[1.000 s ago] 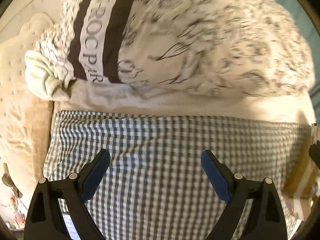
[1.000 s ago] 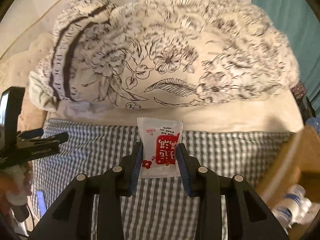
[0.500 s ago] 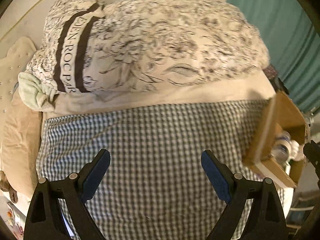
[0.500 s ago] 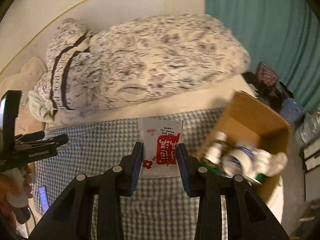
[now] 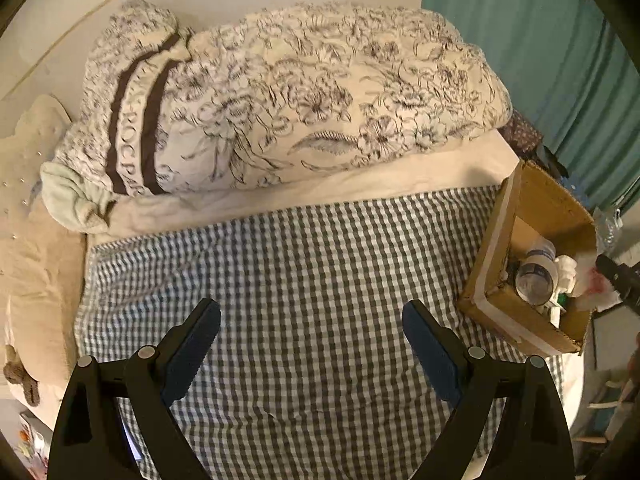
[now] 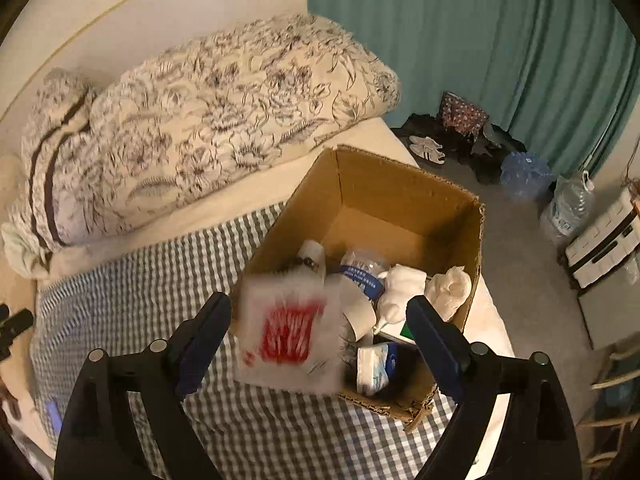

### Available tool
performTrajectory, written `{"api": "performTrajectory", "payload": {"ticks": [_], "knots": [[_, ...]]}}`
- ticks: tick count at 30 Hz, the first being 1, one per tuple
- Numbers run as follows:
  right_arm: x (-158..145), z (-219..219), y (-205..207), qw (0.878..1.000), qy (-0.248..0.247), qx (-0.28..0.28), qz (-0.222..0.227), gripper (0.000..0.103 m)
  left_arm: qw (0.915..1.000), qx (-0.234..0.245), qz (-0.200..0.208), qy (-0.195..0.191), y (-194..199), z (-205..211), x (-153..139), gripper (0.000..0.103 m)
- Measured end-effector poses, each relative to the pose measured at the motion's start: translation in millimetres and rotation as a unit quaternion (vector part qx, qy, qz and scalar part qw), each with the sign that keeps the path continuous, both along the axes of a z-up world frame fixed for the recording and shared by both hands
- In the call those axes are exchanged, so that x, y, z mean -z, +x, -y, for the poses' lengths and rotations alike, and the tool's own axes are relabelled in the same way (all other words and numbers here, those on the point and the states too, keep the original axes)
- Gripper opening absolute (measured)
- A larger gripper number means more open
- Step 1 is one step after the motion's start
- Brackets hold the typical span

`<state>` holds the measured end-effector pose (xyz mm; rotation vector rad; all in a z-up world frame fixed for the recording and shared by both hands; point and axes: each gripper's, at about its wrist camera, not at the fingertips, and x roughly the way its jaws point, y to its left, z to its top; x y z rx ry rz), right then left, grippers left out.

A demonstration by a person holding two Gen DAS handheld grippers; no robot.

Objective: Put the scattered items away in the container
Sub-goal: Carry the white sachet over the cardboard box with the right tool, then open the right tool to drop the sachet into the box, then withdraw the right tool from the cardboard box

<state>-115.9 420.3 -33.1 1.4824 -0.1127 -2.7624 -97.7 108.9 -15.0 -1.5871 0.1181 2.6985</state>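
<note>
Jaws of right gripper (image 6: 320, 324) apart; blurred packet (image 6: 286, 332) upright

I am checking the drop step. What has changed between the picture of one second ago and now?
The right gripper swung from the duvet toward the cardboard box and opened; the red-and-white snack packet, clamped before, is now loose and blurred at the box's near edge. The left gripper pulled back from the duvet, still open and empty. The bottle and tissues remain in the box; the checked cloth is unchanged.
</note>
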Motion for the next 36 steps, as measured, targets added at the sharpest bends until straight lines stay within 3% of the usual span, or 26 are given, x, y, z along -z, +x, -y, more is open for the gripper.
{"api": "performTrajectory", "payload": {"ticks": [9,18,24,36], "knots": [[-15,18,29,0.999,-0.021,-0.02,-0.013,0.1,0.9989,-0.004,-0.045,0.007,24,-14,-19,0.103],[-20,69,64,0.995,-0.011,-0.093,-0.021,0.103,0.9991,0.01,-0.041,0.002,34,-30,-20,0.103],[-11,74,68,0.995,-0.003,-0.096,-0.001,0.103,0.9993,0.0,-0.039,0.0,40,-29,-18,0.103],[-11,81,72,0.994,0.009,-0.109,-0.003,0.103,0.9992,-0.019,-0.031,0.015,48,-18,-16,0.103]]}}
